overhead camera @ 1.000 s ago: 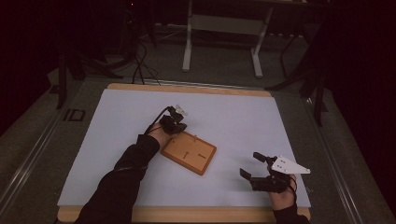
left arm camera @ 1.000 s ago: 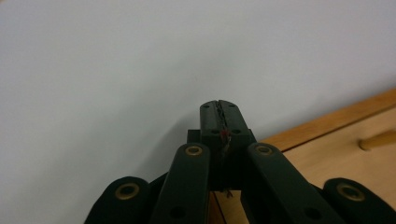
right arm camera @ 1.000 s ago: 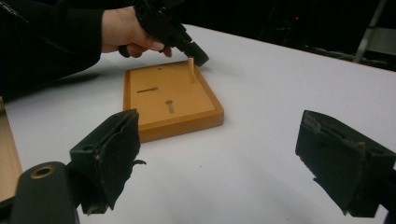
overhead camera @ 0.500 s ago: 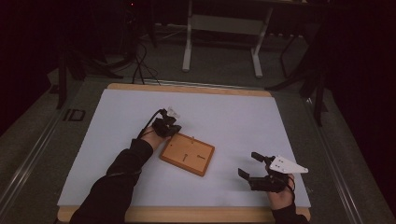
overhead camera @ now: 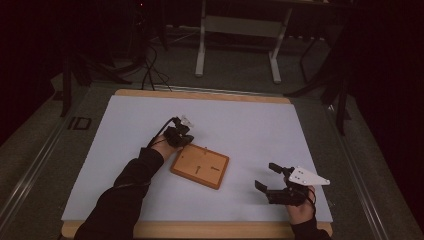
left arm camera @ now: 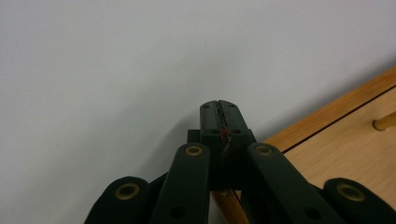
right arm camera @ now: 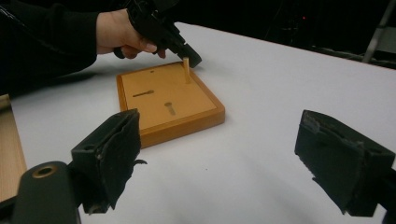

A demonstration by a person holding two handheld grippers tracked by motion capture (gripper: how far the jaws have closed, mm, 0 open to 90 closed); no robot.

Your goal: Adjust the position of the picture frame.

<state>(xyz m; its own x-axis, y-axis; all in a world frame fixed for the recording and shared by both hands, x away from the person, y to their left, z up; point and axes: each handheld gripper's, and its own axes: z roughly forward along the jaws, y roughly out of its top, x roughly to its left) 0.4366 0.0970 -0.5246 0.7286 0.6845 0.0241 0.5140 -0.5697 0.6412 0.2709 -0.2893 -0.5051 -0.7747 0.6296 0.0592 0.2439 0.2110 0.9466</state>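
Observation:
A flat wooden board (overhead camera: 200, 167) with a raised rim lies on the white table top (overhead camera: 250, 125). A short wooden peg (right arm camera: 186, 71) stands near its far corner; a slot (right arm camera: 144, 93) and a second mark (right arm camera: 169, 108) show in its face. My left gripper (overhead camera: 185, 141) is at that corner, pointing down. Its jaws are shut with nothing between them (left arm camera: 219, 106), and the peg (left arm camera: 385, 123) stands off to the side. In the right gripper view the left gripper (right arm camera: 192, 60) is right beside the peg. My right gripper (overhead camera: 267, 176) rests open at the front right, aimed at the board (right arm camera: 168, 100).
The table's wooden edge (overhead camera: 200, 229) runs along the front and shows as a strip (right arm camera: 9, 149) in the right gripper view. A metal stand (overhead camera: 235, 45) and cables lie on the dark floor behind the table. White surface lies to the right of the board.
My left gripper has shifted a little to the left and nearer, toward the board's corner. The right gripper and the board have stayed put.

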